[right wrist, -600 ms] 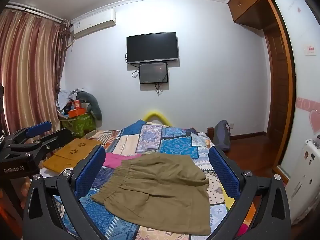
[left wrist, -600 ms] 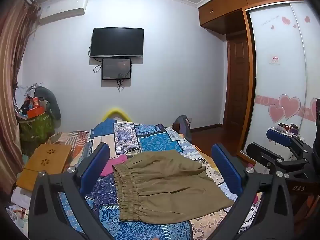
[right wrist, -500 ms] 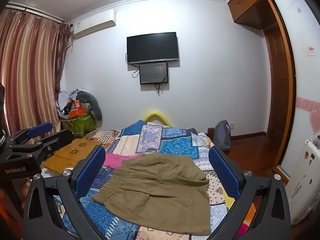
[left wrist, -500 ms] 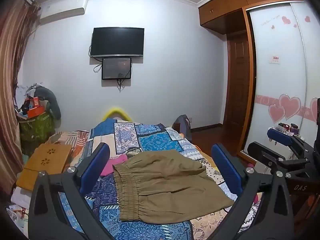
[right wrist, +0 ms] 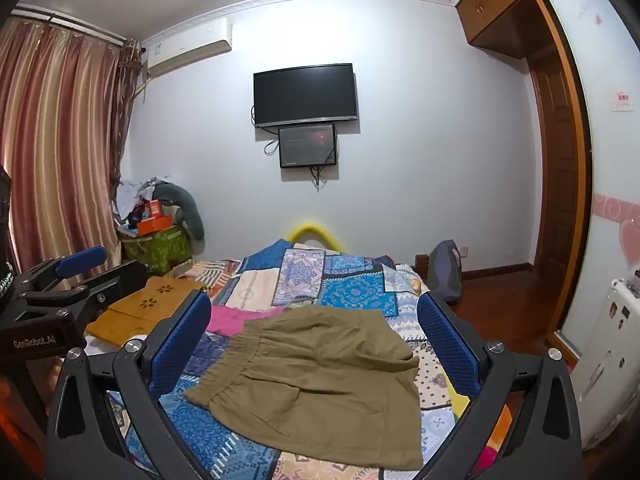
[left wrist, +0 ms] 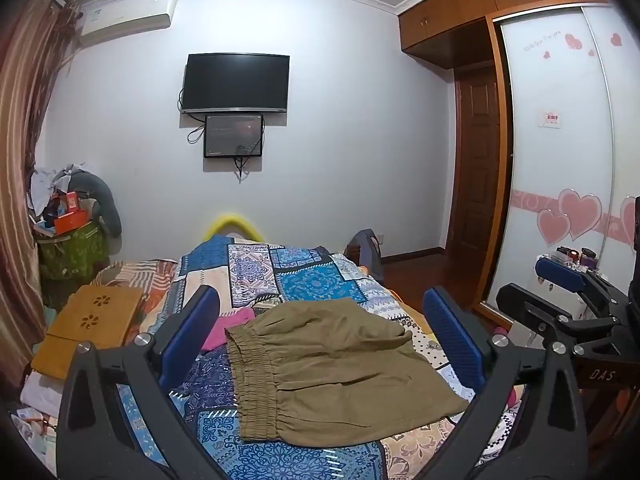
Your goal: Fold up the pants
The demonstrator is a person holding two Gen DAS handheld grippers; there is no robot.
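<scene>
Two grippers: we hold both wide apart in the air above the bed, neither gripping anything.
Change: almost none; against the pictures from half a second ago the pants lie in the same compact shape and our grippers sit at the same height, so we judge this a pause, either after a fold or before the next one.
Left gripper [left wrist: 320, 344]: jaws spread fully, blue pads either side of the cloth, touching nothing.
Pants [left wrist: 328, 364]: olive, already doubled over, lying flat on the patchwork quilt [left wrist: 304, 280], elastic waistband towards our left, a pink garment [left wrist: 228, 326] just beside it.
Right gripper [right wrist: 316, 344]: equally wide, empty, hanging over the pants [right wrist: 320, 376].
Left view only: the wardrobe door with pink hearts [left wrist: 568, 220], and the right gripper seen from the side at the frame's edge.
Right view only: the striped curtain [right wrist: 52, 148] in full, the white appliance [right wrist: 612, 364], and the left gripper in profile.
</scene>
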